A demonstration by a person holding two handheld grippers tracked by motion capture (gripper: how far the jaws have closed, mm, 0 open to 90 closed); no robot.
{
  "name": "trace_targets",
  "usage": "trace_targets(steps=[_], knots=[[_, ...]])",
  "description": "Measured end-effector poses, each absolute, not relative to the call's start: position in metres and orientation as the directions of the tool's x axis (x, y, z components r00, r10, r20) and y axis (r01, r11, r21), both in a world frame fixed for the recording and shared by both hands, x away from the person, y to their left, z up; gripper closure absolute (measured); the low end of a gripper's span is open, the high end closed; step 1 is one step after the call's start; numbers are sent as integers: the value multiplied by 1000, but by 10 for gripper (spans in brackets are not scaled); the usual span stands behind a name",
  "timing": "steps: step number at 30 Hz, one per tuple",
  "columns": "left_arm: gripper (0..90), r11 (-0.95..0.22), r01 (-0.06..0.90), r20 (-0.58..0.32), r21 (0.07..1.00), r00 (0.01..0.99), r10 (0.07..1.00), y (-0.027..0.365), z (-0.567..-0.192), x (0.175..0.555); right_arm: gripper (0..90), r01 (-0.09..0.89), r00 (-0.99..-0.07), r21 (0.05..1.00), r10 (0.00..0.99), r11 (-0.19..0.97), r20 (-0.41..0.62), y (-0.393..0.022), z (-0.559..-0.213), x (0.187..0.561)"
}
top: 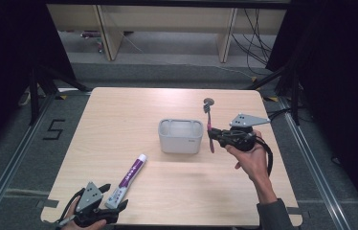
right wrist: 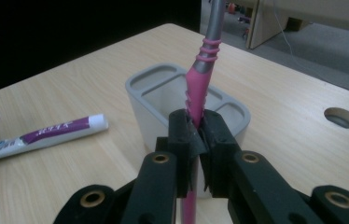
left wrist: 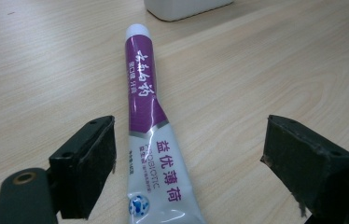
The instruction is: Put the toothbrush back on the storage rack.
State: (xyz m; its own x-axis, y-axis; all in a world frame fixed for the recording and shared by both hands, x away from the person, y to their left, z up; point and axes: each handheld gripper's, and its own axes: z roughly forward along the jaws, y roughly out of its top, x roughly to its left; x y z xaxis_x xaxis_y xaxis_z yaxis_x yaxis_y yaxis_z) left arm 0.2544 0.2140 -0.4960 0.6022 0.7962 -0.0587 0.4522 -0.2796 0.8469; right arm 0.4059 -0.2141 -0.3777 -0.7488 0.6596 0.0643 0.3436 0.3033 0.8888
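Note:
A pink-handled toothbrush with a grey neck is clamped between the jaws of my right gripper, just right of a grey compartmented holder. In the right gripper view the toothbrush rises tilted in front of the holder, with my right gripper shut on its pink part. A purple-and-white toothpaste tube lies flat on the table near the front left. My left gripper stands open, its jaws on either side of the tube near its crimped end without touching it.
The light wooden table has a round cable hole behind the toothbrush. Black stands and floor rails flank the table. Shelving legs and cables stand behind it.

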Motion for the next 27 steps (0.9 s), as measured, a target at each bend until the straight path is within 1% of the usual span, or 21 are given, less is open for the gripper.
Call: trace_targets(steps=[1,7,11,18,27], knots=[[165,-279,452,-59,847,602,796,214,-496,254,838,365,-742,884,665,293,86,-213,-376,406],[165,-275,448,-63,851,606,793,214,-496,255,838,352,-739,904,665,245,108,-205,-371,416],[165,-281,454,-59,846,602,796,214,-496,254,838,337,-735,911,671,236,98,-203,-367,424],[165,-278,452,-61,848,602,796,214,-496,254,838,329,-732,922,673,205,112,-196,-362,434],[165,-278,452,-60,848,603,795,214,-496,254,838,340,-720,924,680,173,137,-186,-362,448]])
